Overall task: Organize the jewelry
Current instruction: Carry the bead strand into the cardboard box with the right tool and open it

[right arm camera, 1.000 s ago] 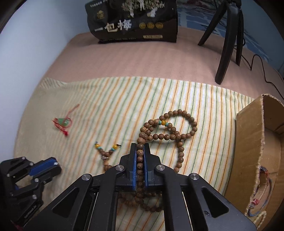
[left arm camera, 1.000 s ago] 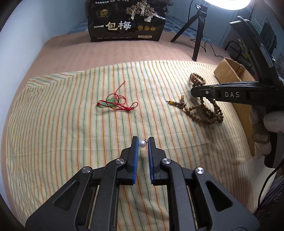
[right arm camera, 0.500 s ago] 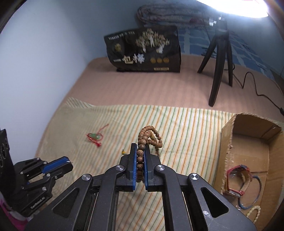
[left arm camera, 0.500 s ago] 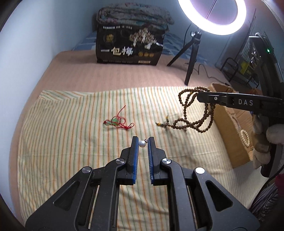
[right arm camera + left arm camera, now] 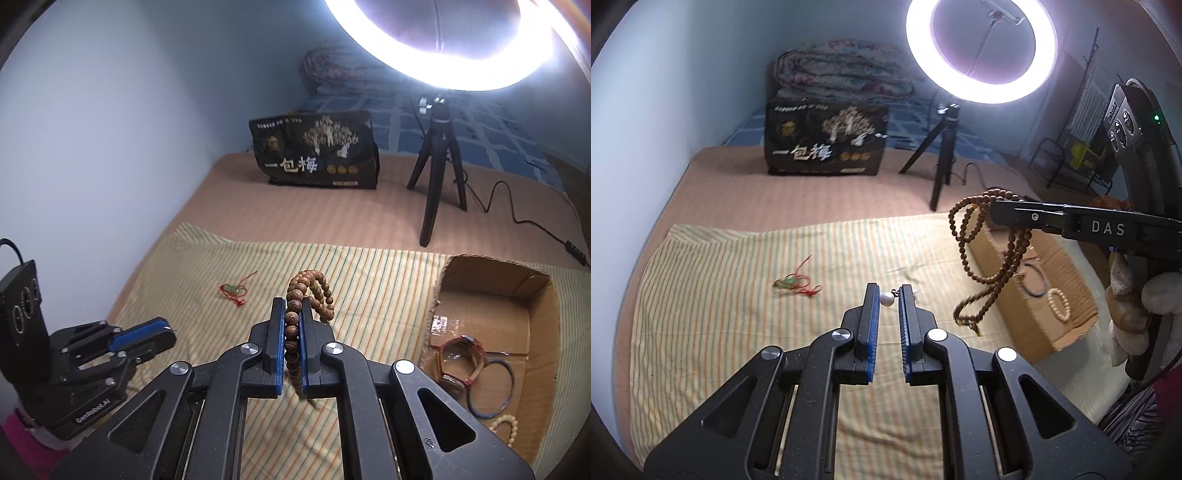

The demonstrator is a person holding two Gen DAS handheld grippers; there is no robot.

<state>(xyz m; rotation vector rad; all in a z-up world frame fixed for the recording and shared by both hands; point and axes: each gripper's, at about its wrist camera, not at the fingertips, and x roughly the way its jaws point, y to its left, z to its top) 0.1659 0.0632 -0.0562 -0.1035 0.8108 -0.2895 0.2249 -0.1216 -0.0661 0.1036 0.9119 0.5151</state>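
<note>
Dangling lengthwise from the right gripper (image 5: 291, 332), clamped on it mid-frame, the wooden bead necklace (image 5: 293, 317) hangs left of the cardboard box (image 5: 535, 295), lower right; left gripper (image 5: 886, 299) pinches a pearl (image 5: 886, 298).

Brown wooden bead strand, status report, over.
Right gripper shut on brown wooden bead strand, airborne. Left gripper pinching white pearl. Open cardboard box unobstructed.

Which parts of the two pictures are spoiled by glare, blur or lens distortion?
Left wrist view: the ring light glows bright at the top, the hanging wooden beads are motion-blurred at their lower end, and the corners are dark and curved. Right wrist view: the same light is overexposed, washing out the top edge; the cardboard box bends with the fisheye.
</note>
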